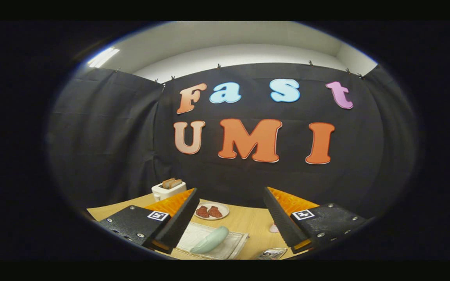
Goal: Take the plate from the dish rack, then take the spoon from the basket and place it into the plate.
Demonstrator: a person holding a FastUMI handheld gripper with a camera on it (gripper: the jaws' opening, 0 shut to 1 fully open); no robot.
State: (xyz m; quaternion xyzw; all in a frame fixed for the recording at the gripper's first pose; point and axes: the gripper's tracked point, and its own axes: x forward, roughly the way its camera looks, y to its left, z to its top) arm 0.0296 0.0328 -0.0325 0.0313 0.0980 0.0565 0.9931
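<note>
Pale green plate point(210, 240) stands on edge in white dish rack point(233, 245), below and between our fingers. Our gripper point(231, 208) high above wooden table point(244, 222), jaws wide apart, empty. Beyond: small dish with red pieces point(211, 211), toaster point(168, 189). Risk we judge: thin tilted rim slips from pads, or rack drags along.

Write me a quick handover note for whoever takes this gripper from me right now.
Gripper: fingers open, holding nothing, raised above the table.
Pale green plate stands on edge in the dish rack, between the fingers and below them.
Beyond it: a small plate with two reddish pieces; further back, a toaster with bread.
I can't make out the spoon or basket.
Nothing done; plate first, then spoon.
</note>
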